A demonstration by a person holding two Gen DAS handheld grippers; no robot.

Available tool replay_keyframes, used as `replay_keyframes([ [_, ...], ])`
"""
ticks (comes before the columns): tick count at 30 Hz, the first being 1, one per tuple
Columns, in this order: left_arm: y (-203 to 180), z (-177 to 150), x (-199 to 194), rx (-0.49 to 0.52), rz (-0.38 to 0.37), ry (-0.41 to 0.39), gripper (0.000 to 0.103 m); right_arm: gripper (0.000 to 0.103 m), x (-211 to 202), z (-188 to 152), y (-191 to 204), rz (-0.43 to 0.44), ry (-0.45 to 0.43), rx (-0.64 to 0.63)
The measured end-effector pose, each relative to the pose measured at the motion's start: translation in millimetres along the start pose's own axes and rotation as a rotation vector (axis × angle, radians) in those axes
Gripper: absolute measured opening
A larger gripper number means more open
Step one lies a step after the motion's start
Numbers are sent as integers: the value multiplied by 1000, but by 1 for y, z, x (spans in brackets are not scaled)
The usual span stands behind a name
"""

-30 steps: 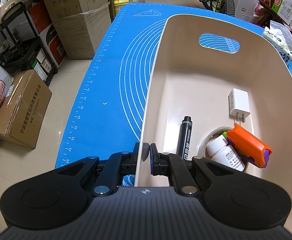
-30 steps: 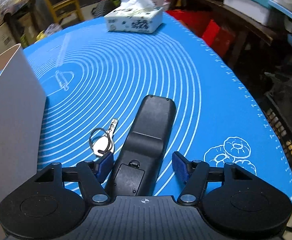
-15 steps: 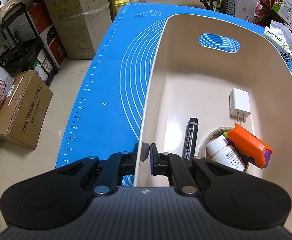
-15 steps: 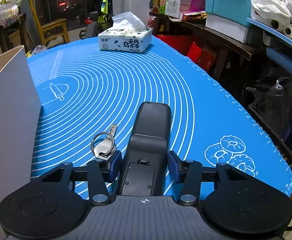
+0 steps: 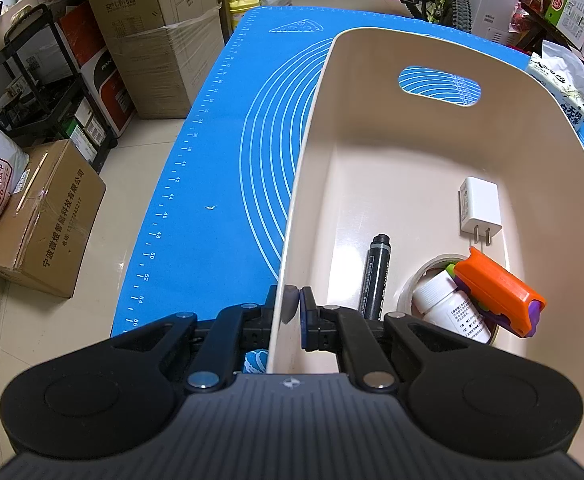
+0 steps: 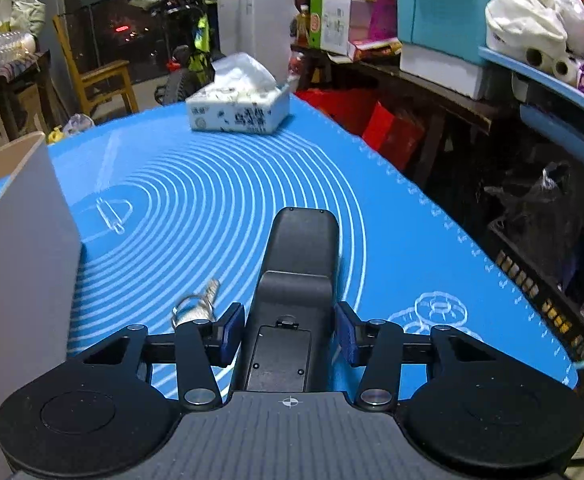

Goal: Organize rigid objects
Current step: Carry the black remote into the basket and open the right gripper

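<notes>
My left gripper (image 5: 293,304) is shut on the near wall of a cream bin (image 5: 311,128), one finger outside and one inside. In the bin lie a black marker (image 5: 377,276), a white charger (image 5: 479,208), a white pill bottle (image 5: 451,308) and an orange and purple block (image 5: 499,292). My right gripper (image 6: 288,330) is shut on a black remote (image 6: 299,256), its blue pads pressing both sides near the battery cover. The remote points away over the blue mat (image 6: 212,200). A key on a ring (image 6: 196,308) lies just left of the remote.
A tissue box (image 6: 240,112) sits at the mat's far end. The bin's outer wall (image 6: 16,240) stands left of the right gripper. Cardboard boxes (image 5: 44,216) and shelving crowd the floor to the left, cluttered shelves (image 6: 531,60) the right.
The right jaws closed onto the remote and the gripper tipped upward with it. The left gripper kept its hold on the bin. The marker shifted slightly inside.
</notes>
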State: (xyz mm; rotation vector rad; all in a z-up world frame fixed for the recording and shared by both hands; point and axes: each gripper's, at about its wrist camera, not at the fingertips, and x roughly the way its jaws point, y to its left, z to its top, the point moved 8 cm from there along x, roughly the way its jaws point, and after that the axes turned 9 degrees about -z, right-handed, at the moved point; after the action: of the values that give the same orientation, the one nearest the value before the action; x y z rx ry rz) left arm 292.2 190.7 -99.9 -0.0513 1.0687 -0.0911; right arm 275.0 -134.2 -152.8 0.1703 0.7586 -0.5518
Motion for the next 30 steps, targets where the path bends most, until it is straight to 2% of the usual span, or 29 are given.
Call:
replay_keyframes([
  [12, 0, 0, 0, 0, 0, -1, 10, 54, -36, 30, 7, 89, -90, 23],
  [20, 0, 0, 0, 0, 0, 0, 10, 54, -76, 57, 37, 229, -161, -14],
  [30, 0, 0, 0, 1, 1, 0, 10, 54, -109, 65, 88, 395, -162, -89],
])
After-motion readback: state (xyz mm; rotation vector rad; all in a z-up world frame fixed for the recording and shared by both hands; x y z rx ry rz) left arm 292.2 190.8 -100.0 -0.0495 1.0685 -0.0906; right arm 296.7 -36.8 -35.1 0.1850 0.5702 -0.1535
